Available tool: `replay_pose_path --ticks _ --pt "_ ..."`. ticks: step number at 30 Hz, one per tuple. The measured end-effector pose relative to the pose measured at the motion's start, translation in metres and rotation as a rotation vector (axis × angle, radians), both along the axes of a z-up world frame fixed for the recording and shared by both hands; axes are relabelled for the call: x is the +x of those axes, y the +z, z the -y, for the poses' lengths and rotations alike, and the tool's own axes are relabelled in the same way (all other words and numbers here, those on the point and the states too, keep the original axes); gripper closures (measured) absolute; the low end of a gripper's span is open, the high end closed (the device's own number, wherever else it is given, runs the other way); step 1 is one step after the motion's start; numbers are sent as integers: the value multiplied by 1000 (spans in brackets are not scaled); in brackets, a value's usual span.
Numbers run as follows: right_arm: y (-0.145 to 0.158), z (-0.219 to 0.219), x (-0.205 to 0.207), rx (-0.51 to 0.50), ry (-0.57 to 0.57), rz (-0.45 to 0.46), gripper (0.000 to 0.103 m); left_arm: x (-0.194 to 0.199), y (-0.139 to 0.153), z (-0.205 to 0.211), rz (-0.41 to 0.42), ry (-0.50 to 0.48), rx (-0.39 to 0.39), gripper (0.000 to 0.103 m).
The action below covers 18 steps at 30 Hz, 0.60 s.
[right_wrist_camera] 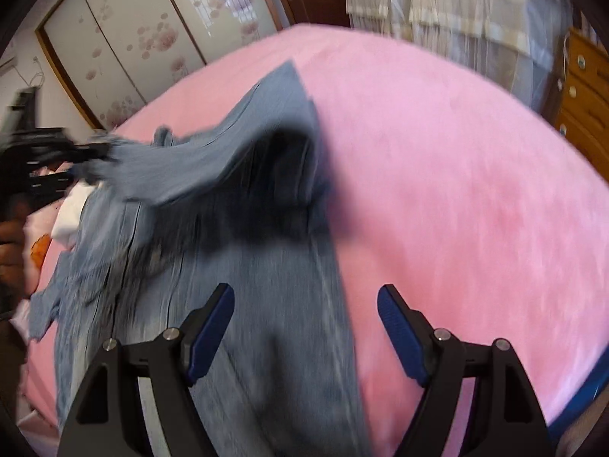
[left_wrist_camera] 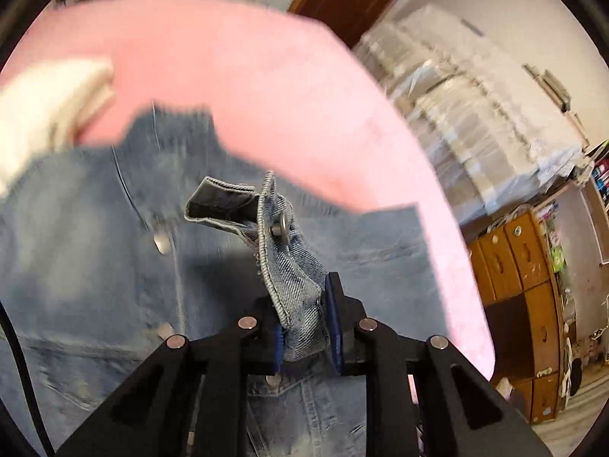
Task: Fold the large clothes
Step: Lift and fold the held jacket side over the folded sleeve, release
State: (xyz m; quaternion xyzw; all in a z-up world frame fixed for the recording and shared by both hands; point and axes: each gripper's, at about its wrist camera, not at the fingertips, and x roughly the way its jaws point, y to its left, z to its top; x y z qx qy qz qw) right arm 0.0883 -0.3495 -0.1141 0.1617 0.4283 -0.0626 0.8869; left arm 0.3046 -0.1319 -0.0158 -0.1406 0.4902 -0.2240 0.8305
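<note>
A blue denim jacket (left_wrist_camera: pixel 95 266) lies spread on the pink bedspread (left_wrist_camera: pixel 247 76). My left gripper (left_wrist_camera: pixel 306 327) is shut on a buttoned cuff (left_wrist_camera: pixel 283 224) of the jacket, which stands up out of the blue pads. In the right wrist view the jacket (right_wrist_camera: pixel 266 266) has one part lifted off the bed toward the left gripper (right_wrist_camera: pixel 91 152) at the left edge, with a dark shadow under the raised cloth. My right gripper (right_wrist_camera: pixel 304 291) hovers over the jacket's near side, jaws wide open and nothing between its fingers (right_wrist_camera: pixel 213 323).
A white garment (left_wrist_camera: pixel 45 114) lies at the jacket's far left, seen too in the right wrist view (right_wrist_camera: pixel 70 213). Pink bedspread (right_wrist_camera: pixel 456 190) stretches bare to the right. Wooden drawers (right_wrist_camera: pixel 586 87), lace-covered furniture (right_wrist_camera: pixel 475 11) and sliding wardrobe doors (right_wrist_camera: pixel 133 38) surround the bed.
</note>
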Motion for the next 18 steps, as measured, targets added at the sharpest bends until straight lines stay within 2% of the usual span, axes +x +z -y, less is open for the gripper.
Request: replay_pose_path --ticks 4,7,8,10,11,13,15,16,18 --pt "-3 -23 52 -81 38 2 24 3 51 -32 122 50 53 87" --pt "-13 -42 78 -164 44 -44 26 4 61 -73 137 121 95 86" --pt "-17 -45 82 -177 47 -62 26 5 56 -84 122 139 115 86" --pt "-26 -51 85 -185 68 -110 26 6 25 -110 49 173 164 85" --pt "-28 -52 83 -188 80 -129 26 6 -1 -124 -14 177 193 82" --pt "-30 -52 76 -205 106 -144 26 7 -50 -145 -133 177 252 76" --pt "-27 -52 68 -224 139 -152 26 4 -95 -167 -254 176 294 75" --pt "-23 -50 64 -219 155 -154 26 2 -106 -177 -275 190 309 75" --pt "-13 -46 55 -185 198 -153 26 -1 -114 -200 -291 213 216 73"
